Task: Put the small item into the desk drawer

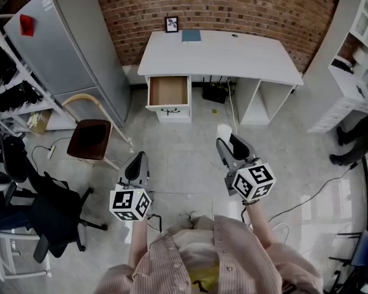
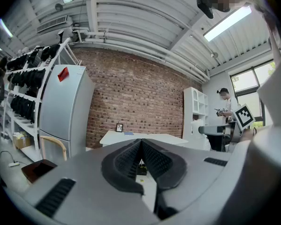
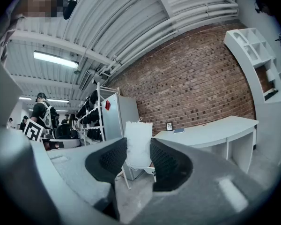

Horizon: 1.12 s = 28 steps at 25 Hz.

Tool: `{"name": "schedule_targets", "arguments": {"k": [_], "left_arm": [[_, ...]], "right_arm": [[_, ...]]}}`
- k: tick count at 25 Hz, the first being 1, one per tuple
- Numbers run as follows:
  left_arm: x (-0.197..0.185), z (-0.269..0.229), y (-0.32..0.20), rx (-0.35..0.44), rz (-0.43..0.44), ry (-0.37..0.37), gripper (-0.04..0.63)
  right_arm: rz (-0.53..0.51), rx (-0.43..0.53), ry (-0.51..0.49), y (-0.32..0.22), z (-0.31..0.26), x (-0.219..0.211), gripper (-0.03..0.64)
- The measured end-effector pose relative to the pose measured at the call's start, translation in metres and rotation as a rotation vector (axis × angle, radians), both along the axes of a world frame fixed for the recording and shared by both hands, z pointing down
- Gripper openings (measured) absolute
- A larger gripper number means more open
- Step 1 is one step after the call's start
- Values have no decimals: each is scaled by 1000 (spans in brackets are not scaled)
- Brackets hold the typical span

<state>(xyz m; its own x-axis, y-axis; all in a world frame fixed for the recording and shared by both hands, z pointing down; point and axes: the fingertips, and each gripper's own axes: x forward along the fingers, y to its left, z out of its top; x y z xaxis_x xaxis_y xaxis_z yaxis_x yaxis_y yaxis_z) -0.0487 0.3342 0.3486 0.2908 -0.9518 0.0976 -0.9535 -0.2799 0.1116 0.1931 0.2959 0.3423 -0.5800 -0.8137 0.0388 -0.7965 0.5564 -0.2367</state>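
A white desk (image 1: 245, 57) stands against the brick wall, and its top left drawer (image 1: 168, 91) is pulled open and looks empty. My right gripper (image 1: 224, 141) is shut on a small white pouch (image 3: 138, 144), which stands upright between its pads; the pouch also shows as a pale tip (image 1: 224, 130) in the head view. It hangs over the floor about a metre in front of the desk. My left gripper (image 1: 137, 165) is lower left, jaws closed together with nothing between them (image 2: 140, 161). The desk (image 2: 140, 137) lies straight ahead of it.
A wooden chair (image 1: 91, 133) stands left of the drawer, beside a grey refrigerator (image 1: 67, 41). A black office chair (image 1: 49, 216) is at lower left. Cables and a black box (image 1: 216, 94) lie under the desk. White shelving (image 1: 356, 54) is on the right. A person (image 2: 225, 108) stands farther back.
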Motion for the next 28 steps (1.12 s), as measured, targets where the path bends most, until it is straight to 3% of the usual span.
{"name": "schedule_targets", "arguments": {"k": [17,28], "left_arm": [[19,7,8,-16,-54,-11,-2],[0,20,5,-41,-119,13,-2]], "right_arm": [[-28,-3,-36,-10,7,23,155],[-72,-17,-41,-30,13,9,155]]}}
